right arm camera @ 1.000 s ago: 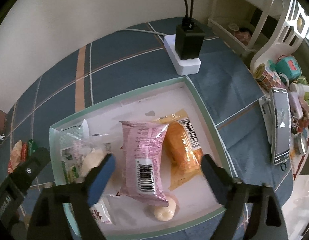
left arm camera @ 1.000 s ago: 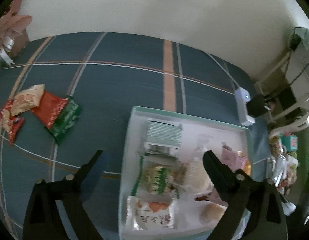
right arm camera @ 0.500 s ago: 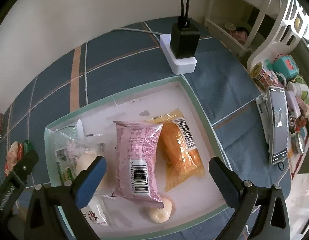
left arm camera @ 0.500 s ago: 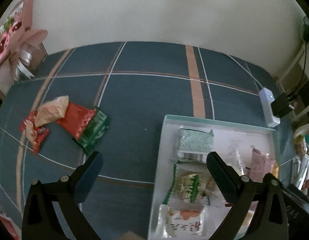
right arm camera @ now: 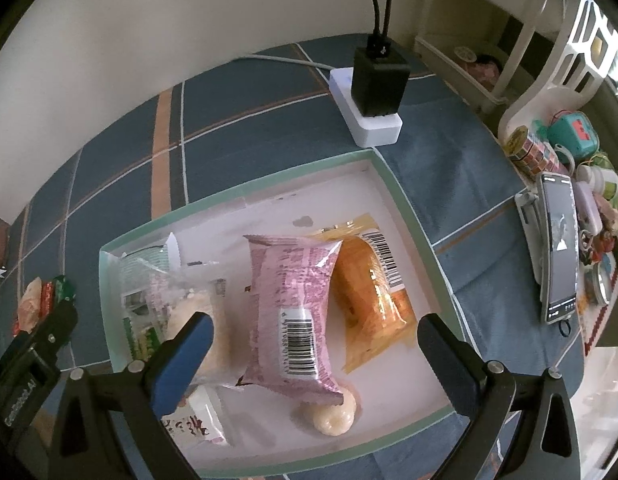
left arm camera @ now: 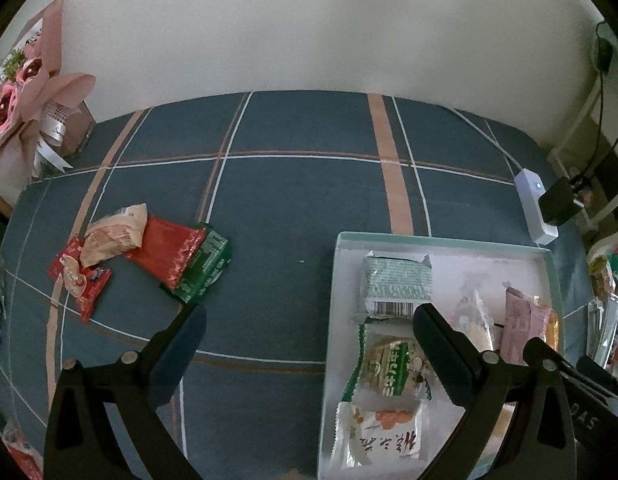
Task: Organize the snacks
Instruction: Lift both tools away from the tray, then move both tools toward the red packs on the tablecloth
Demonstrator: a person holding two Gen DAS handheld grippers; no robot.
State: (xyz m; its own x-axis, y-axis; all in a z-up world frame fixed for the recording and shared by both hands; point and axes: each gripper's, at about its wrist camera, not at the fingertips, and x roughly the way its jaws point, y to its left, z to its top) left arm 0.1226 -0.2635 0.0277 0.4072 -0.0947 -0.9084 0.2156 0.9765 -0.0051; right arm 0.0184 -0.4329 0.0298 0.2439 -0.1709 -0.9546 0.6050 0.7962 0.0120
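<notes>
Pink packet (right arm camera: 293,304) lies in tray (right arm camera: 405,216); both tools (left (left arm camera: 309,332), right (right arm camera: 315,340)) gape wide, empty.

Open blue plaid cloth (left arm camera: 293,200) between loose snack pile (left arm camera: 145,256) at left and tray (left arm camera: 441,240); wide bare lane there, nothing standing in it. Tray interior crowded: green packet (left arm camera: 397,284), pink packet (right arm camera: 297,304) overlapping orange packet (right arm camera: 373,292), only far strip of tray floor bare. Power strip with black adapter (right arm camera: 379,80) sits just beyond tray's far corner. Phone (right arm camera: 559,244) and clutter line the right table edge. Bouquet (left arm camera: 25,92) blocks far left corner.
</notes>
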